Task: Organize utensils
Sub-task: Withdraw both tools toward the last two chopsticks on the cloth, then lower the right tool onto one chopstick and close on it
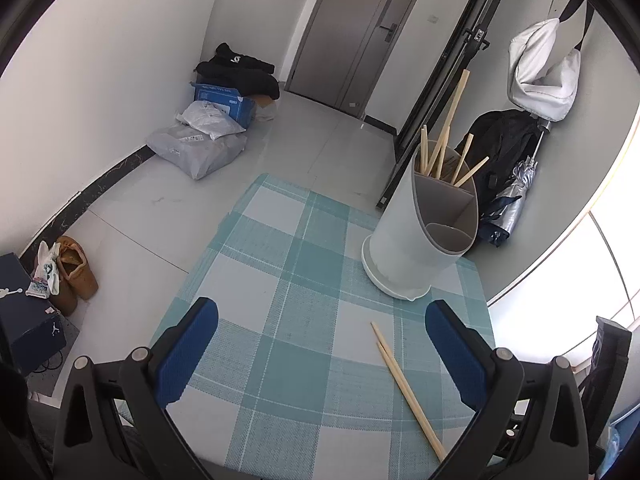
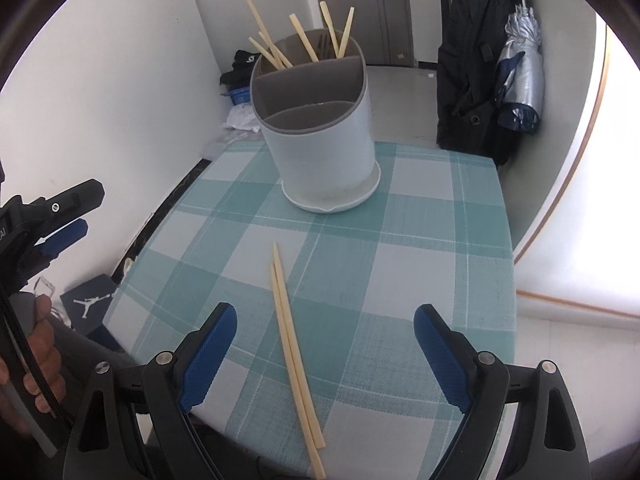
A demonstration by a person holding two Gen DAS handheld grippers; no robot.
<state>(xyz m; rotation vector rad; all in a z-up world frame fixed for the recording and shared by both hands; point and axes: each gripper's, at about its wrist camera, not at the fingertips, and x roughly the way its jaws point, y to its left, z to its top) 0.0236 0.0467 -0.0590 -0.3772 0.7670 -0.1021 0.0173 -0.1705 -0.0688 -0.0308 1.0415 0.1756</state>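
Two pale wooden chopsticks [image 2: 294,350] lie side by side on the teal checked tablecloth [image 2: 400,240]; in the left wrist view the same chopsticks [image 1: 406,388] lie towards the right. My right gripper [image 2: 325,320] hangs open above them, with the pair between its blue fingers and no pad touching. A white divided utensil holder [image 2: 320,132] stands at the table's far side with several chopsticks upright in its rear compartment; the front compartments look empty. My left gripper [image 1: 322,314] is open over bare cloth, left of the chopsticks and before the holder [image 1: 420,232].
The small table ends close on every side. My left gripper [image 2: 60,220] and the hand [image 2: 40,364] holding it show at the left of the right wrist view. Shoes [image 1: 74,272], boxes and parcels [image 1: 200,144] lie on the floor; a black bag [image 2: 468,60] and folded umbrella [image 2: 520,68] stand behind.
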